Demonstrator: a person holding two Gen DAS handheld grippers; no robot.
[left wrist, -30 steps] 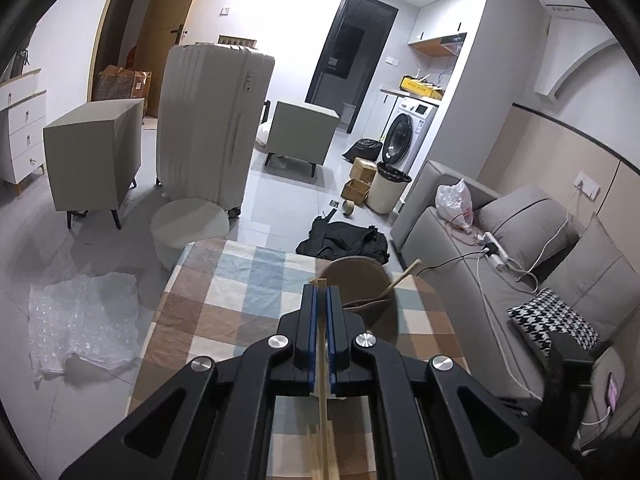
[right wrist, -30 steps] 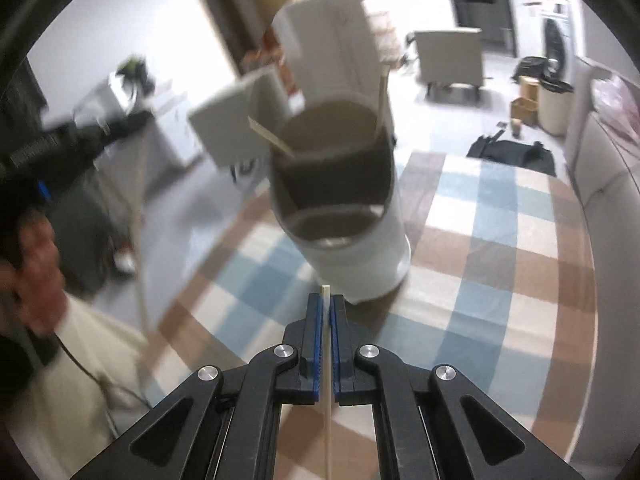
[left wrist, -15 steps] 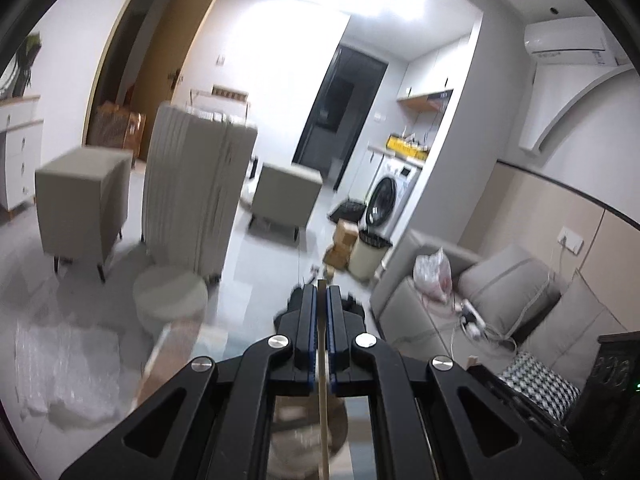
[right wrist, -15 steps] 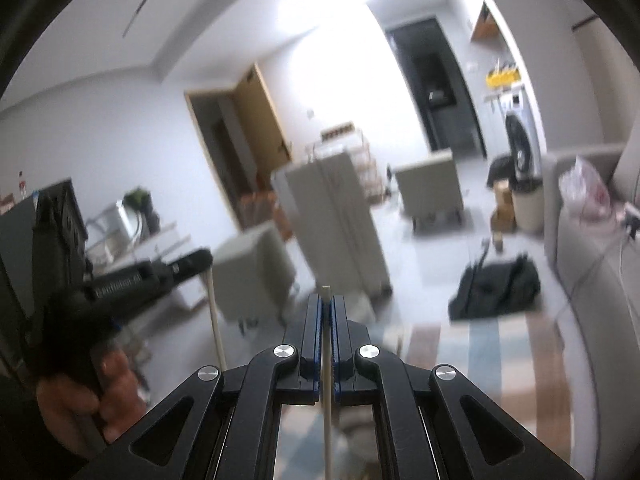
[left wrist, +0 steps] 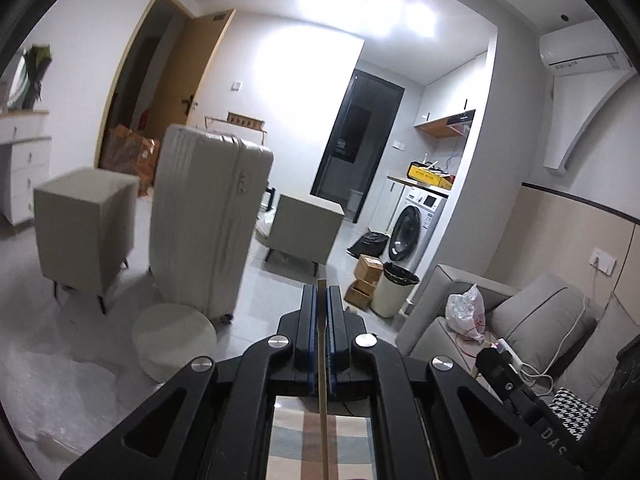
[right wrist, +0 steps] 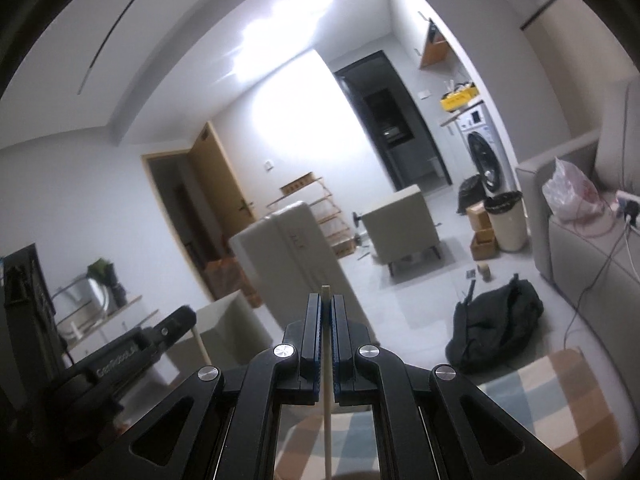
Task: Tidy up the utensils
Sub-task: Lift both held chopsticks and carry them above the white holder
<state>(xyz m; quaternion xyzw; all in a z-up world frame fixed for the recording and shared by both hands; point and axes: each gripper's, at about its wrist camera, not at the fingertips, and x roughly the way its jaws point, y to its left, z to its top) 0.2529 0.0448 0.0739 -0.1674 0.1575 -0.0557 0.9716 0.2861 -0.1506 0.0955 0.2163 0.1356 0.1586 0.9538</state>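
Chopsticks are what I carry, one in each gripper. My left gripper (left wrist: 322, 292) is pinched fully shut on a thin wooden chopstick (left wrist: 322, 408) that runs from 6 o'clock up between the blue pads (left wrist: 309, 332), its tip just clearing them at 12. My right gripper (right wrist: 326, 300) is clamped the same way on a paler chopstick (right wrist: 327, 420), end poking out at 12 o'clock. Both point out over the room, with the checked table (right wrist: 568, 412) low at 5 o'clock in the right view; no holder is in sight. I judge these sticks light, stiff and smooth, likely to swivel or slide in a narrow pinch, so a hold near the middle suits them better than one at the tip.
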